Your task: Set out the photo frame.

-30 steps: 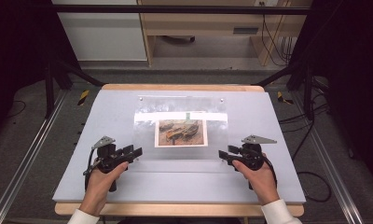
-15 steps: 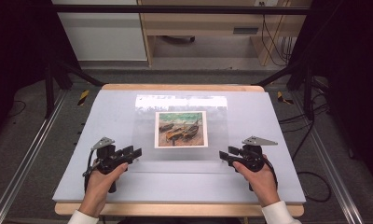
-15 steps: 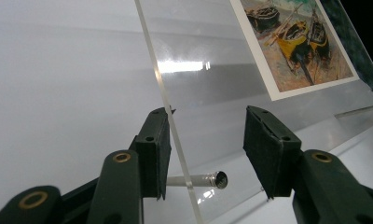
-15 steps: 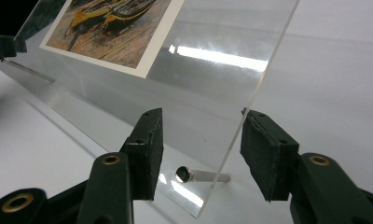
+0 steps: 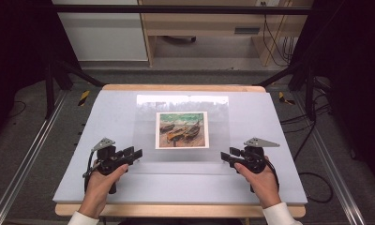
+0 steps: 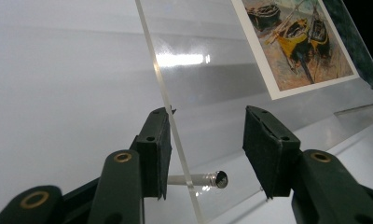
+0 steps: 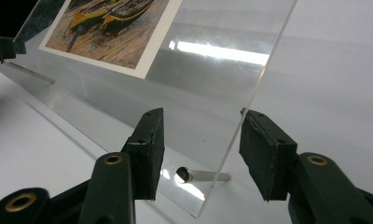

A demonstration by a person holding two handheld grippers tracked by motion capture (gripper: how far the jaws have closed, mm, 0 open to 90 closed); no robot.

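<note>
A clear acrylic panel [image 5: 143, 126] with a painting of boats [image 5: 182, 130] mounted in its middle stands tilted on the pale table. My left gripper [image 5: 136, 153] is open at the panel's lower left corner. In the left gripper view the panel [image 6: 212, 79] has its side edge between the left gripper's [image 6: 205, 126] jaws, close against the left jaw, above a small metal pin [image 6: 201, 179]. My right gripper [image 5: 225, 156] is open at the lower right corner. In the right gripper view the panel's [image 7: 208, 70] edge runs between the right gripper's [image 7: 201, 126] jaws, above another pin [image 7: 201, 176].
The pale mat [image 5: 270, 122] covers a wooden table with open surface on both sides of the panel. Black frame legs [image 5: 52, 79] and cables [image 5: 317, 183] lie on the floor around the table. A wooden cabinet [image 5: 199, 28] stands beyond the far edge.
The panel's far edge has risen, so the painting looks taller and faces the camera more than a second ago. Both grippers stay at the lower corners.
</note>
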